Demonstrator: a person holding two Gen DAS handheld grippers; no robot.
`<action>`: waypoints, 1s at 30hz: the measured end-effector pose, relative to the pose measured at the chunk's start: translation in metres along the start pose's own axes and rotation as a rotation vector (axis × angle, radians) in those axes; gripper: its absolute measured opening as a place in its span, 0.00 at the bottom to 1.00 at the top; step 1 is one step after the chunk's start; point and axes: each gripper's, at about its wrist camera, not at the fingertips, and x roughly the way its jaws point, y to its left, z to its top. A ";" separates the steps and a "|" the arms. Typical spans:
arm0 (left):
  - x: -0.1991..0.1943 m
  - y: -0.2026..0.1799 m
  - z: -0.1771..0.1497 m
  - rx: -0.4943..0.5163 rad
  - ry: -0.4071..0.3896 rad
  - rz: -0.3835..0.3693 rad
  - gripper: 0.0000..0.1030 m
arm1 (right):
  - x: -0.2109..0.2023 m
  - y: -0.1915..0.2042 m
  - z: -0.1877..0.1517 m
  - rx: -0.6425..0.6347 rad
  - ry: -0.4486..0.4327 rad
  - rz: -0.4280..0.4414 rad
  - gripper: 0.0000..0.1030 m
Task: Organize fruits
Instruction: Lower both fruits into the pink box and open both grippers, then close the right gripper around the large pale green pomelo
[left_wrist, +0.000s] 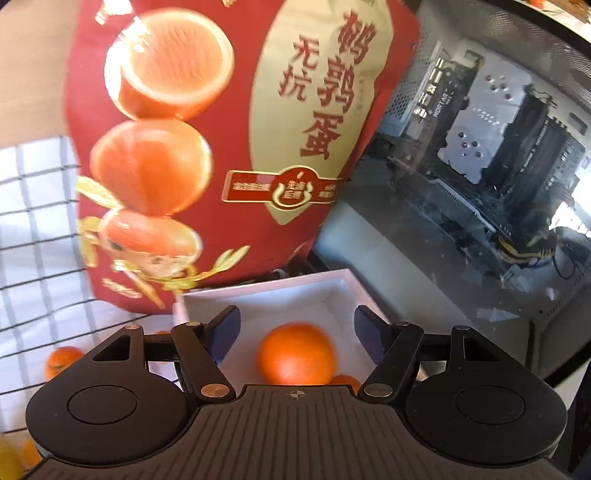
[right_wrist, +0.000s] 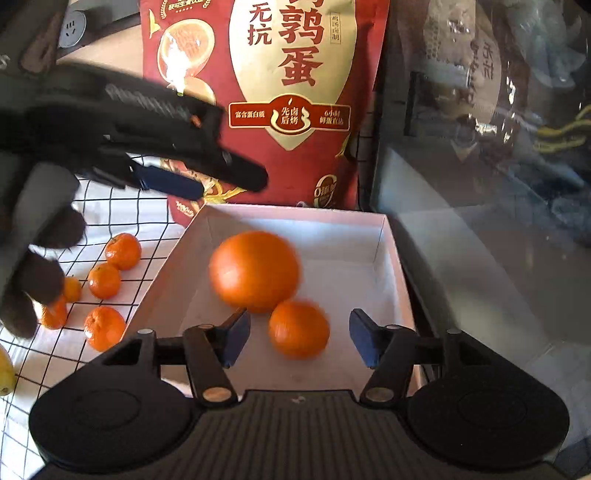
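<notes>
Right wrist | step: I judge small round orange mandarin (right_wrist: 298, 328) just dropped into white cardboard box (right_wrist: 384, 236), right tongs (right_wrist: 300, 341) spread, empty | left tongs (left_wrist: 295, 332) spread, empty | next: fetch loose mandarins (right_wrist: 104, 280) off checked cloth (right_wrist: 110, 210).

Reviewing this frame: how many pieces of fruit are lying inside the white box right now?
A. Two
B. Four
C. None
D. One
A. The right wrist view shows a large orange and a smaller mandarin side by side inside the white box, while the other small mandarins lie outside it on the checked cloth.
</notes>
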 end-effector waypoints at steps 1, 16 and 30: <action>-0.009 0.002 -0.004 0.002 -0.015 0.014 0.71 | -0.002 0.001 -0.003 -0.002 -0.006 0.005 0.62; -0.174 0.090 -0.129 -0.260 -0.082 0.369 0.71 | -0.038 0.080 -0.030 -0.074 -0.090 0.102 0.75; -0.259 0.150 -0.200 -0.512 -0.113 0.454 0.71 | -0.036 0.229 -0.042 -0.371 0.029 0.477 0.76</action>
